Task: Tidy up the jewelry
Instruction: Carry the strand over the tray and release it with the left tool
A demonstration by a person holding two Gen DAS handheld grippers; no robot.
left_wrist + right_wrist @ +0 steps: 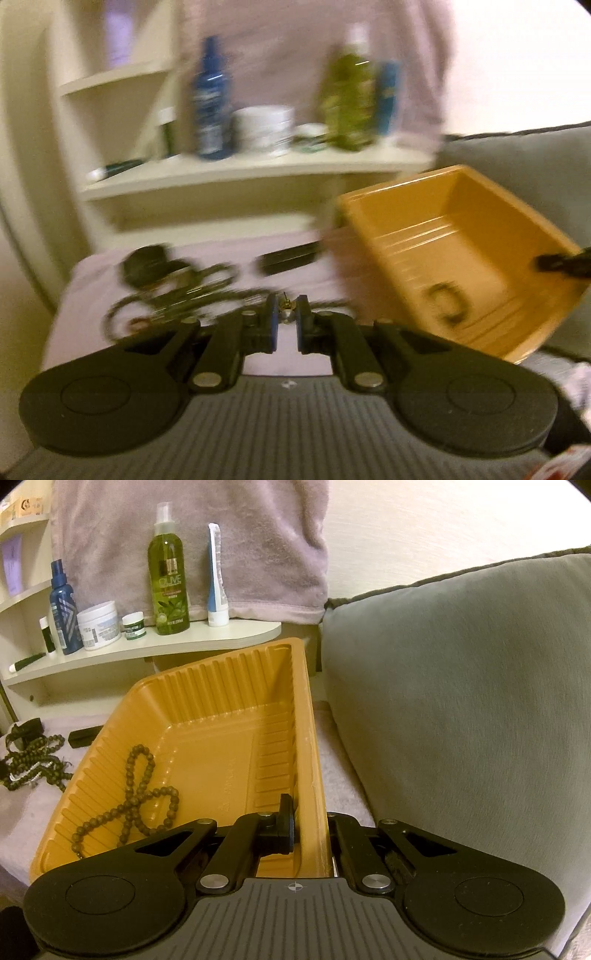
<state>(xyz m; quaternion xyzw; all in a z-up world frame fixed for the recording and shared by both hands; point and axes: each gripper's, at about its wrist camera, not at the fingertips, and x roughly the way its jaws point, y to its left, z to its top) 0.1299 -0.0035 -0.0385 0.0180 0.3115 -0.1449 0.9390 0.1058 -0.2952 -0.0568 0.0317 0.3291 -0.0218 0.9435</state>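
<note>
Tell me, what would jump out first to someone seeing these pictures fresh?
The orange tray, tilted, fills the middle; the right gripper clamps its right-hand wall, and a brown bead necklace lies inside. The left gripper pinches a small gold earring over the pale cloth, left of the tray.

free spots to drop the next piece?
Tray floor is bare past the bead strand, toward its far wall. Cloth left of the tray is crowded with a bead pile. Right gripper clamps the tray's right rim; left gripper holds a small earring.
</note>
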